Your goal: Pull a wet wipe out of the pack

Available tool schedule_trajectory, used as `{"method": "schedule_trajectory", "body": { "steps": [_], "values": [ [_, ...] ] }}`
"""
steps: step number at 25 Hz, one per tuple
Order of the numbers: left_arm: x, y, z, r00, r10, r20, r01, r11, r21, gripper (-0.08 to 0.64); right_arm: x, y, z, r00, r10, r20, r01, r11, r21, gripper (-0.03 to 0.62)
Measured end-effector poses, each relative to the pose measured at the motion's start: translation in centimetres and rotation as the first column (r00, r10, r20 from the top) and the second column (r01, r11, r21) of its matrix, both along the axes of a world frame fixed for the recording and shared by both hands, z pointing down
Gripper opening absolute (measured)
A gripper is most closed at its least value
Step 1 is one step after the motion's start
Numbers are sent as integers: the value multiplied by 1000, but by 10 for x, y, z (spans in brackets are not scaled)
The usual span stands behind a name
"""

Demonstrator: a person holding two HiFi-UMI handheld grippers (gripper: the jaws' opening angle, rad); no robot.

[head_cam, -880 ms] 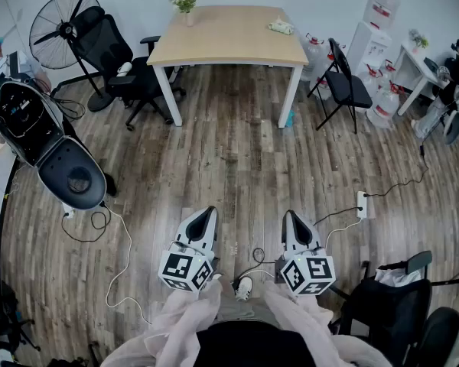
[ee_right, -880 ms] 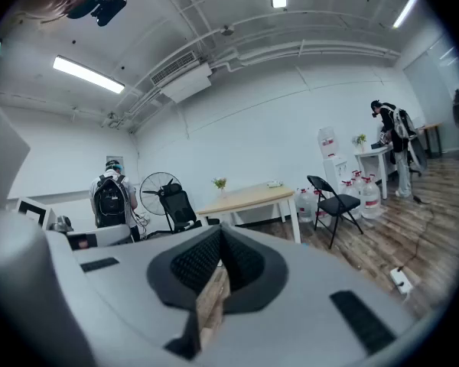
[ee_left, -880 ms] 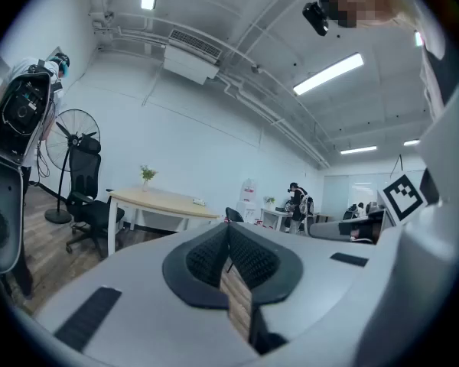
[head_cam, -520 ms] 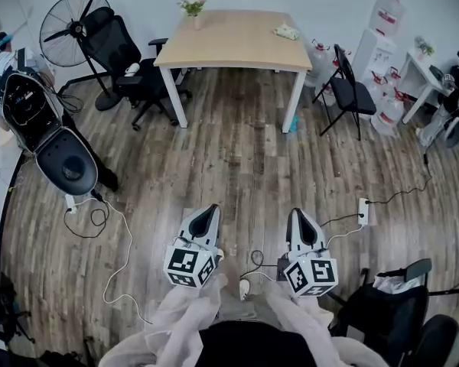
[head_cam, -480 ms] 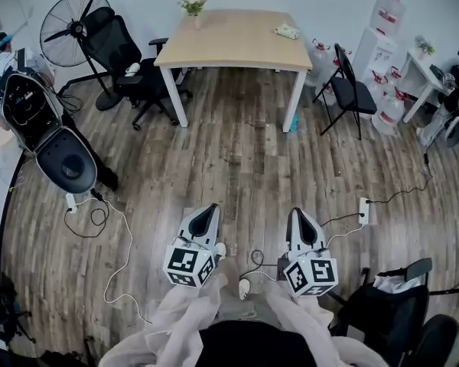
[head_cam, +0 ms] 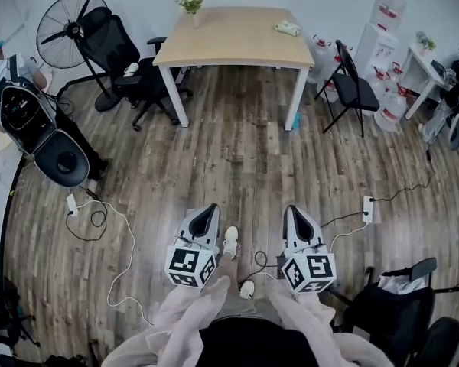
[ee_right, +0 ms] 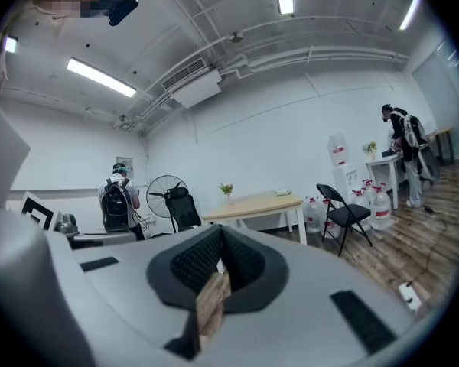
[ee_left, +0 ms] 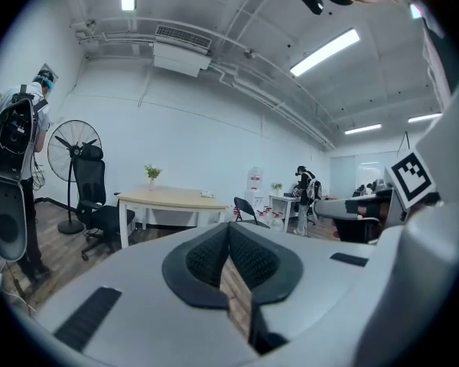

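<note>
The wet wipe pack [head_cam: 288,27] is a small pale green packet lying near the far right corner of the light wooden table [head_cam: 229,40] across the room. It also shows as a tiny pale shape on the tabletop in the left gripper view [ee_left: 206,195] and the right gripper view [ee_right: 281,193]. My left gripper [head_cam: 211,209] and right gripper [head_cam: 290,209] are held side by side at waist height, pointing level toward the table and far short of it. Both are shut with nothing between the tips [ee_left: 229,228] [ee_right: 218,232].
A vase of flowers [head_cam: 190,4] stands on the table's far left corner. A black office chair [head_cam: 126,60] and a fan [head_cam: 61,21] are to its left, a folding chair [head_cam: 350,86] and water jugs [head_cam: 382,17] to its right. Cables [head_cam: 107,228] and a power strip [head_cam: 367,209] lie on the floor. A person with a backpack [head_cam: 19,105] stands at the left.
A white shoe has stepped forward between the two grippers. The person with the backpack has shifted a little at the left edge. Both grippers keep their pose and stay shut.
</note>
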State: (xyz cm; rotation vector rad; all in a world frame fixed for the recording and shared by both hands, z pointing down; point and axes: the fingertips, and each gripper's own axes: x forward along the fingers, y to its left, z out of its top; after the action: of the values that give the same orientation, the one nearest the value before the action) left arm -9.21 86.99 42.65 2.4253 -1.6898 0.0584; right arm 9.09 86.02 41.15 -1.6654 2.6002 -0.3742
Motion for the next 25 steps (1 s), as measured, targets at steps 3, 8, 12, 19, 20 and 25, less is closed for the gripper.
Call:
{"method": "schedule_trajectory", "body": {
  "steps": [3,8,12,19,20,25],
  "values": [
    [-7,-17,0,1000,6,-5,-6,1000,-2,12,-12,-17,3,1000,-10,-1,10,1000,-12,12],
    [-15,-51,-5,1000,2,-13,-2,1000,7,12,-26,-55,2,1000,-23,12,23,999,-24,12],
    [-19,-80,-3,1000,5,-14,-5,1000,4,12,-34,-83,8,1000,-25,7,26,999,-40,12],
    [-34,-138,2,1000,5,-27,-6,1000,-22,12,-54,-141,16,999,-35,-5,34,997,-76,12],
    [-36,-146,2,1000,4,-29,-4,1000,-25,12,-57,-149,16,999,-39,-8,38,996,-80,12],
    [-42,-189,1,1000,11,-29,-12,999,-37,12,-64,-192,15,999,-47,-23,44,995,-93,12]
  ]
}}
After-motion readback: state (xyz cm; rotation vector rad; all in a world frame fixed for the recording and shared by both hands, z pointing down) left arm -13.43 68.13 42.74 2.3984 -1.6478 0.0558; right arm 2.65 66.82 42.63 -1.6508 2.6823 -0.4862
